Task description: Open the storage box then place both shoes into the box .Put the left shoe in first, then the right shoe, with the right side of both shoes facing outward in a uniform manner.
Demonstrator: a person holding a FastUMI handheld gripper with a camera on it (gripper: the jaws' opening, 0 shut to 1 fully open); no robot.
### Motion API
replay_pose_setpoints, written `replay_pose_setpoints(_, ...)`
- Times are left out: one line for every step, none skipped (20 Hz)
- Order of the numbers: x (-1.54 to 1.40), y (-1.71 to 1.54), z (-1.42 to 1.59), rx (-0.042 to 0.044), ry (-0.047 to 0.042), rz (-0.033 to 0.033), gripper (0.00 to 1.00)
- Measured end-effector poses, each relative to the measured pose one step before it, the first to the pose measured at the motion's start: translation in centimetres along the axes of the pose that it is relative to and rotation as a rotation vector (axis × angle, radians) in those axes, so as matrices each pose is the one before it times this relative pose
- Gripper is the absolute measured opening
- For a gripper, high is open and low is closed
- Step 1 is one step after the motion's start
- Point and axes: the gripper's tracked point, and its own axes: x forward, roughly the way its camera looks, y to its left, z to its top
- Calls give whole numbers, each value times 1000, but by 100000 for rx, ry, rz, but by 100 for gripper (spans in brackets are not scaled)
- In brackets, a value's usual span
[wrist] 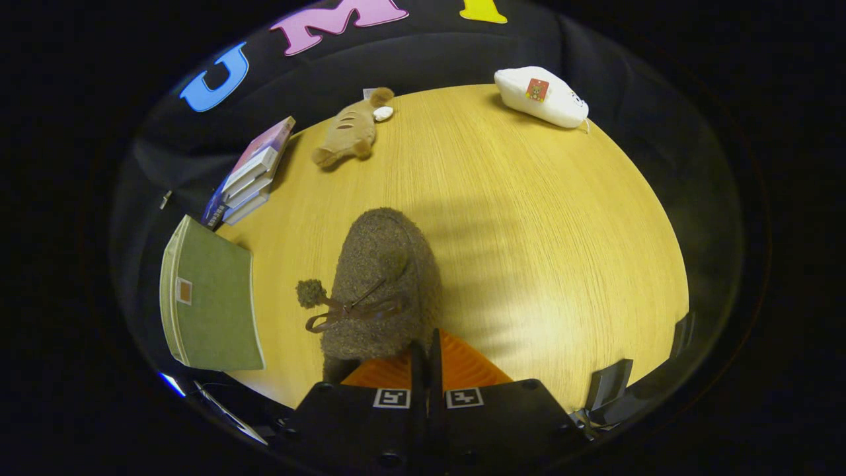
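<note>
both orange fingers (462, 367) of the gripper (426, 357) together on the brown shoe's (380, 284) heel rim

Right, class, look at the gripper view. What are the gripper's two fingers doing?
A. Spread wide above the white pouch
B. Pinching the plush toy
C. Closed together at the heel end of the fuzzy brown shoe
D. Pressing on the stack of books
C: the gripper has its orange fingers drawn together at the rear edge of the fuzzy brown shoe, far from the books, plush toy and white pouch.
</note>
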Motion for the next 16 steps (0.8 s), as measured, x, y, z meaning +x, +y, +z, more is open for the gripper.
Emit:
replay_pose_setpoints(-779,1127,450,414,-1197,1667,5)
replay_pose_setpoints(-668,1217,490,65,-1097,1674,5)
replay_pose_setpoints(-624,1312,572,-218,-1280,1699,5)
replay_pose_setpoints(-629,1445,581,-482,-1324,1769,5)
replay_pose_setpoints(-559,1615,561,-687,-1224,1989,5)
replay_pose_setpoints(-506,1695,594,-737,-1070,2063,5)
replay_pose_setpoints(-418,1828,486,-729,-708,2082,5)
replay_pose_setpoints(-288,1870,453,-912,-646,2195,5)
replay_pose_setpoints(-168,1931,439,-938,-547,2167,5)
replay_pose_setpoints(-83,1944,308,-1125,-233,2158,5)
replay_pose_setpoints(13,1947,249,-992,-193,1933,5)
replay_pose_setpoints(115,1839,169,-633,255,1862,5)
replay_pose_setpoints(242,1836,34,-429,345,1878,5)
replay_pose_setpoints(330,1815,-33,-226,418,1805,5)
replay_pose_setpoints(438,1777,-118,-215,599,1641,5)
replay_pose_setpoints(372,1297,-168,-404,655,1028,5)
